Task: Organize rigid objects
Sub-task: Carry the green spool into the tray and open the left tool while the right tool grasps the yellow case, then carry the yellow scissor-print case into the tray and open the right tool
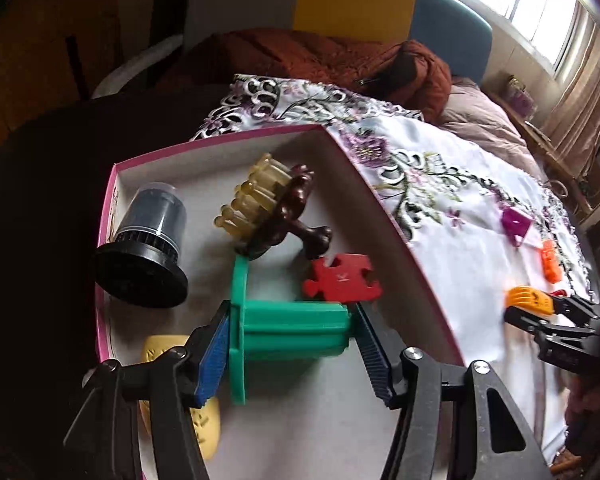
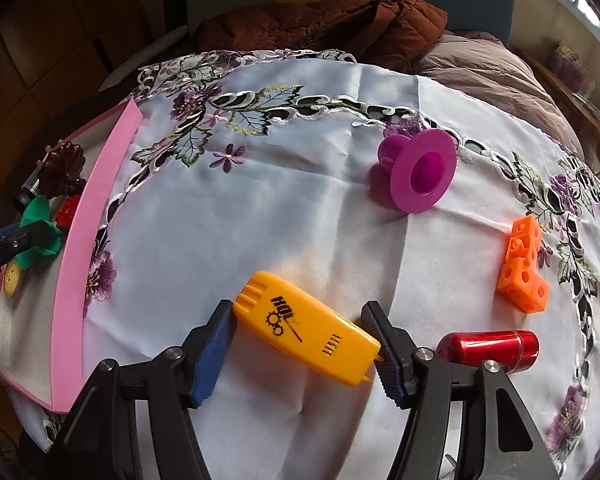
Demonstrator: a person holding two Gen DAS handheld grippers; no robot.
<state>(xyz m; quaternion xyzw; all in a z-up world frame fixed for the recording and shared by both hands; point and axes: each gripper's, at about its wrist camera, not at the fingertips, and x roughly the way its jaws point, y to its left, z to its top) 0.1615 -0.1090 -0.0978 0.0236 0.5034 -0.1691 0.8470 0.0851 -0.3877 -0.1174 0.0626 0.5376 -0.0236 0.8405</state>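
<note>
In your left wrist view, your left claw [image 1: 292, 344] is clamped endwise on the green flanged spool [image 1: 276, 320] over the pink-rimmed box [image 1: 380, 196], with the red puzzle piece [image 1: 342, 282] at one o'clock, the brown-handled brush [image 1: 276, 208] at twelve, the black-based cylinder [image 1: 148, 240] at ten and a yellow piece [image 1: 208, 420] at seven. In your right wrist view, your right claw [image 2: 300, 348] grips the yellow plastic case [image 2: 306, 328] by both ends on the embroidered cloth [image 2: 260, 220] covering the surface, with the purple spool [image 2: 420, 170] at one o'clock, the orange block cluster [image 2: 524, 266] at two and the red cylinder [image 2: 488, 350] at three.
</note>
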